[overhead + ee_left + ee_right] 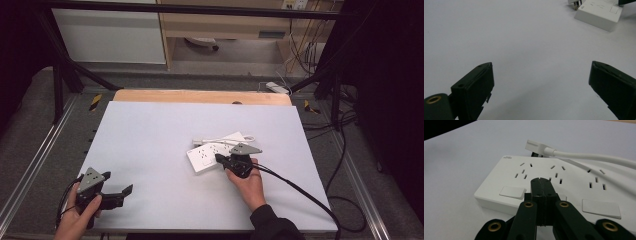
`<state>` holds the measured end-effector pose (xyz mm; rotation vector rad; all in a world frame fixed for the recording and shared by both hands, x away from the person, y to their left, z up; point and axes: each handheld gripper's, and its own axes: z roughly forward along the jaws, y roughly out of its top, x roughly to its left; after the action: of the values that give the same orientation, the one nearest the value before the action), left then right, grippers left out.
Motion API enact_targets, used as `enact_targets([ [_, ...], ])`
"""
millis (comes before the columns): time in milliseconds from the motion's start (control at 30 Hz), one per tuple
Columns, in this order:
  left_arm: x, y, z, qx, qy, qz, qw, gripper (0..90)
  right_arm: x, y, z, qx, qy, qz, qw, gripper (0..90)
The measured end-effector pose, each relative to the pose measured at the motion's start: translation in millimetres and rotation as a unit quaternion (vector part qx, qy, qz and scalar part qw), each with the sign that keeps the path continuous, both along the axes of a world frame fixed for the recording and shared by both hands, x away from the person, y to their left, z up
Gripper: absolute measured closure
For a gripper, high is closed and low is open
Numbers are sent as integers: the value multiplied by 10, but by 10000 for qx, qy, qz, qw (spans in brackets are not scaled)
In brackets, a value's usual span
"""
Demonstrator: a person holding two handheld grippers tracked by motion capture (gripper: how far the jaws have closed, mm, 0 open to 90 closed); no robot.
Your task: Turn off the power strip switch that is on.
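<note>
White power strip lay flat on the pale table top, a little right of the middle, with its socket face turned up. In the right gripper view three groups of socket holes were seen on this face, and below them flat rectangular switches, one for each group as far as I could see. A white plug rested on the table just behind the far edge of the strip, and its white cord ran from it to the right, over the far side of the strip.

The right gripper was held by the person's right hand at the near edge of the strip. Its two black jaws were pressed together with nothing between them, and their joined tip stood over the middle part of the socket face, close above the middle switch. I could not tell if the tip touched the plastic.

The left gripper was held by the left hand near the front left corner of the table, well apart from the strip. Its jaws stood wide apart and empty above the bare surface, and in the left gripper view a corner of the strip was far off at the upper right.
</note>
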<state>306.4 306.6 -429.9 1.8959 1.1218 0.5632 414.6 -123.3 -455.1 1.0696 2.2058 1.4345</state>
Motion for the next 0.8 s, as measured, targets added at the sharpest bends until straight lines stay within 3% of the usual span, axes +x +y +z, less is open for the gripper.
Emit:
enact_targets([
  [800,-1,-7,-2,18,10,-34,10000,61,-2,-5,45,192,22,-42,9998,900],
])
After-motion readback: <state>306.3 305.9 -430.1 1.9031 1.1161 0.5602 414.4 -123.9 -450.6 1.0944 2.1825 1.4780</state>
